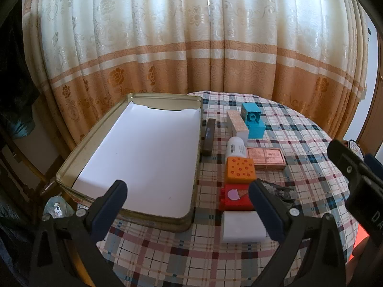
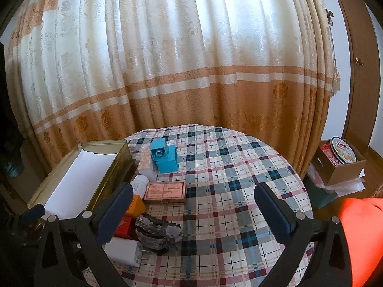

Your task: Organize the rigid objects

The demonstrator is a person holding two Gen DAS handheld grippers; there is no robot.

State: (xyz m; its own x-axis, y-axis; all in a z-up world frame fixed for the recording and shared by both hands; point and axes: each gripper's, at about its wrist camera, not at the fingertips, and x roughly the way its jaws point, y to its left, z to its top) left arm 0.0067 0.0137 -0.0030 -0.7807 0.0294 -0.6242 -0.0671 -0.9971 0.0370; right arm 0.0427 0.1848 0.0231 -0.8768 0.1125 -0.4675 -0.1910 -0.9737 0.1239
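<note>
At far left an open metal tin (image 1: 71, 167) lined with white paper (image 1: 148, 157) sits on the plaid tablecloth (image 1: 299, 143). Just right of it lies a dark flat bar (image 1: 208, 136), then a column of objects: a white block with a patterned top (image 1: 235, 123), a teal brick (image 1: 253, 122), a white bottle (image 1: 235, 147), a copper-coloured box (image 1: 267, 156), an orange brick (image 1: 240, 169), a red brick (image 1: 235, 197), a white adapter (image 1: 241, 227) and a grey scaly object (image 1: 283, 192). The left gripper (image 1: 188, 196) hangs with jaws spread wide, holding nothing, over the tin's near corner and red brick. The right gripper (image 2: 194, 205) is likewise released and empty above bare cloth
</note>
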